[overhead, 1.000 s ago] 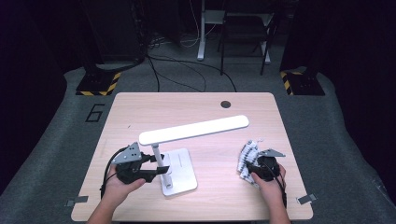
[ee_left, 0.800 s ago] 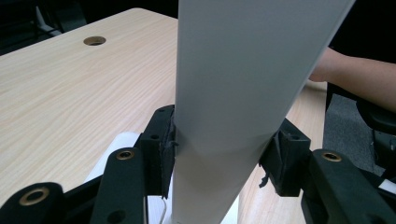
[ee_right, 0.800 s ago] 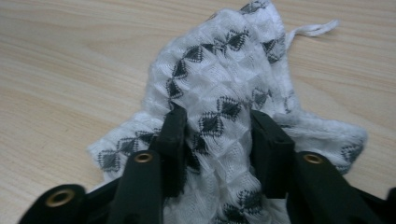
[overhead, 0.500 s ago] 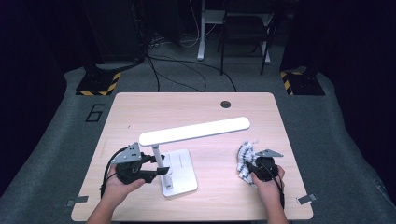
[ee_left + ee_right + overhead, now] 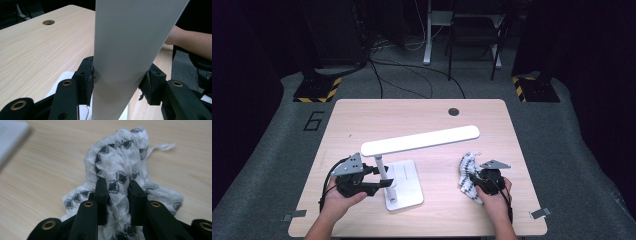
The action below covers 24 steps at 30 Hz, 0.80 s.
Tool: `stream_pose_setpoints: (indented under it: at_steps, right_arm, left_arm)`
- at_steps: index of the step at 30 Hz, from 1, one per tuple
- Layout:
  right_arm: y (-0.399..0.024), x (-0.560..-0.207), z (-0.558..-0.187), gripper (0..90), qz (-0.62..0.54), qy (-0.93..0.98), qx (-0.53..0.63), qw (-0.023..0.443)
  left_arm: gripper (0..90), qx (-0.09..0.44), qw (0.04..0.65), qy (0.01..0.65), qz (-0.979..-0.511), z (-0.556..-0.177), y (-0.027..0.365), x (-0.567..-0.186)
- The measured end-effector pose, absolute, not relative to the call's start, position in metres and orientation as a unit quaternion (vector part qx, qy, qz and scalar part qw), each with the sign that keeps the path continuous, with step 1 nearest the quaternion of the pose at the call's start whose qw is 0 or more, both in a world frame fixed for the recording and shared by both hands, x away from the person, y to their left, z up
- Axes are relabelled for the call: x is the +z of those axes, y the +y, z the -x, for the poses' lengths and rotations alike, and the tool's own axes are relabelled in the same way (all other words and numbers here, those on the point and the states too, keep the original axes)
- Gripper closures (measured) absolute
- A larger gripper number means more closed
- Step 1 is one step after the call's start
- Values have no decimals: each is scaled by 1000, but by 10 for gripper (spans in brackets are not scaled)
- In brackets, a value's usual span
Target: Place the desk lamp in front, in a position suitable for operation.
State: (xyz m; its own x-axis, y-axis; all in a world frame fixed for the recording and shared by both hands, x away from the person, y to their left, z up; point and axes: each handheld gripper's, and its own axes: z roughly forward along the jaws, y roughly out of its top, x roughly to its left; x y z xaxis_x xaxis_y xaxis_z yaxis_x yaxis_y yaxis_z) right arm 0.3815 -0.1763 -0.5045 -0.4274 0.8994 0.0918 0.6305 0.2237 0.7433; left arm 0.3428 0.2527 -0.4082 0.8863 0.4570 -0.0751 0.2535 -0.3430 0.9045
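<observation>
The cloth (image 5: 468, 175), white with a dark diamond pattern, lies bunched on the right part of the tabletop (image 5: 422, 120), near your edge and well apart from the lamp. Your right gripper (image 5: 476, 182) is on it: in the right gripper view the cloth (image 5: 117, 170) rises in a crumpled heap between the two black jaws, which have just been closing and now pinch a fold of it. A loose thread trails from the heap's far side onto the wood.

Your left gripper (image 5: 382, 183) sits at the desk lamp (image 5: 419, 141), low down by the thin post that rises from the white base plate (image 5: 404, 185). In the left gripper view the lamp's pale surface (image 5: 130, 50) fills the space between the jaws; the left jaw's pad lies against it, and the right one is close beside it, so you appear to hold it, though I cannot tell how firmly. The lamp's long light bar runs level above the tabletop, pointing toward the right. A round cable hole (image 5: 453, 111) sits near the far edge.
</observation>
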Motion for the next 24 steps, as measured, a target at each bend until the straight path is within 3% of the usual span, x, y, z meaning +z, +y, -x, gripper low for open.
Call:
stream_pose_setpoints:
  at_steps: [7,13,17,20,24]
  right_arm:
    - [-146,-477,-358,745,-413,759,460,204]
    - [-98,-476,-347,742,-355,783,493,135]
    - [-67,-484,-344,715,-315,811,480,114]
    - [-38,-505,-348,571,-294,863,400,96]
    - [-33,-508,-350,430,-298,865,398,72]
  left_arm:
    - [509,93,533,212,-814,-341,250,-409]
    - [509,82,535,199,-817,-339,247,-409]
    - [508,76,535,194,-819,-339,245,-409]
    - [507,78,537,197,-817,-338,245,-409]
    - [504,76,540,203,-814,-338,245,-410]
